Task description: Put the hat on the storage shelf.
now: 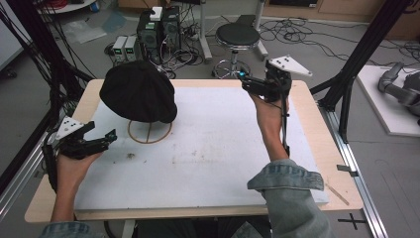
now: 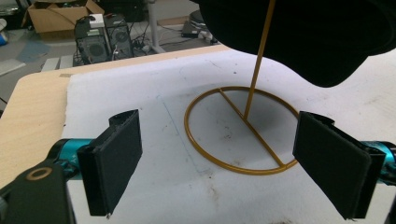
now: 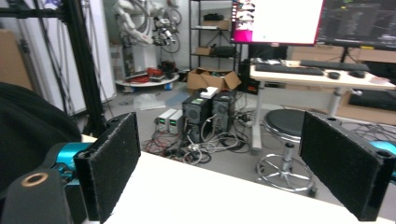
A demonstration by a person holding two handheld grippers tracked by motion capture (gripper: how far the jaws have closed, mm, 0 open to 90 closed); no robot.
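Observation:
A black cap (image 1: 138,91) sits on top of a thin gold wire stand (image 1: 149,132) at the table's left back; its ring base rests on the white mat. In the left gripper view the cap (image 2: 308,32) hangs above the stand's ring (image 2: 215,154) and upright rod. My left gripper (image 1: 108,136) is open, low at the table's left side, pointing at the stand with nothing between its pads (image 2: 116,158). My right gripper (image 1: 245,79) is open and raised at the back right of the table. Its pads (image 3: 109,163) frame the room beyond, with the cap (image 3: 28,126) at the left edge.
A white mat (image 1: 208,148) covers most of the wooden table (image 1: 317,119). A black stool (image 1: 237,37) and computer cases (image 1: 158,29) stand on the floor beyond the far edge. Black frame posts (image 1: 361,54) rise at both sides.

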